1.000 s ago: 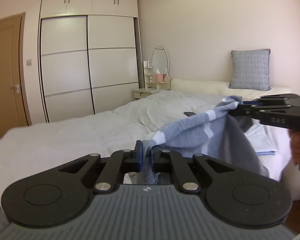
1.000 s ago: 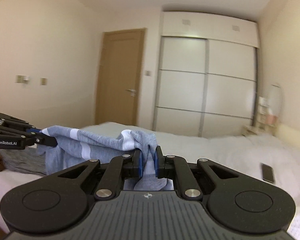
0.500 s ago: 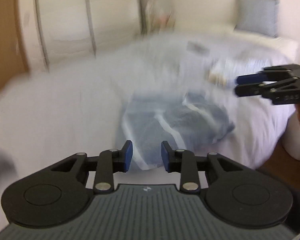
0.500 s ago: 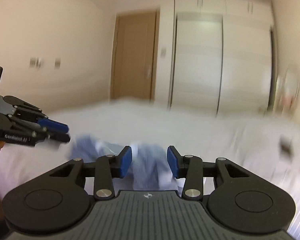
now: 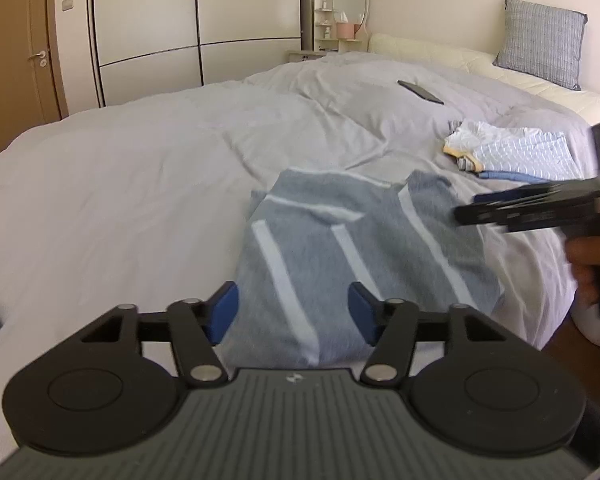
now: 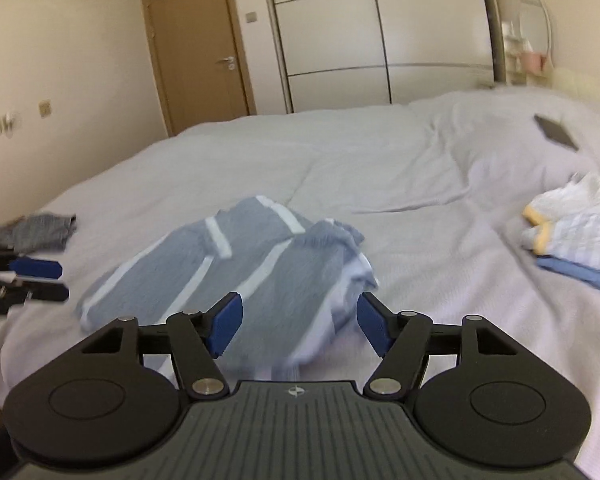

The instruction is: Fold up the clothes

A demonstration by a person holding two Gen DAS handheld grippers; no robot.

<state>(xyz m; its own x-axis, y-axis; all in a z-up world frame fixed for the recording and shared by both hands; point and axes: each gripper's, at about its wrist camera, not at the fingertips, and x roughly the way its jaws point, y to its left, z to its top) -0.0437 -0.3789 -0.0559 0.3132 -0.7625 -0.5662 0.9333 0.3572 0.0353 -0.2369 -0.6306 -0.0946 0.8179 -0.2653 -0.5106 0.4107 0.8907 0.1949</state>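
Blue-grey garment with white stripes (image 5: 352,264) lying loose near front edge of bed (image 5: 120,184), partly doubled over, right side bunched. Soft, light, limp knit; likely to sag and slide on the sheet. Best taken at a hem corner or seam. Left gripper (image 5: 292,312) and right gripper (image 6: 298,324) both opening, nothing pinched.

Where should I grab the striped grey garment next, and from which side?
Probably the near hem of the striped grey garment, one corner per gripper, coming low from the bed's near edge: that hem lies flat and closest, while its far end is bunched. Both grippers' jaws are opening and grip nothing.
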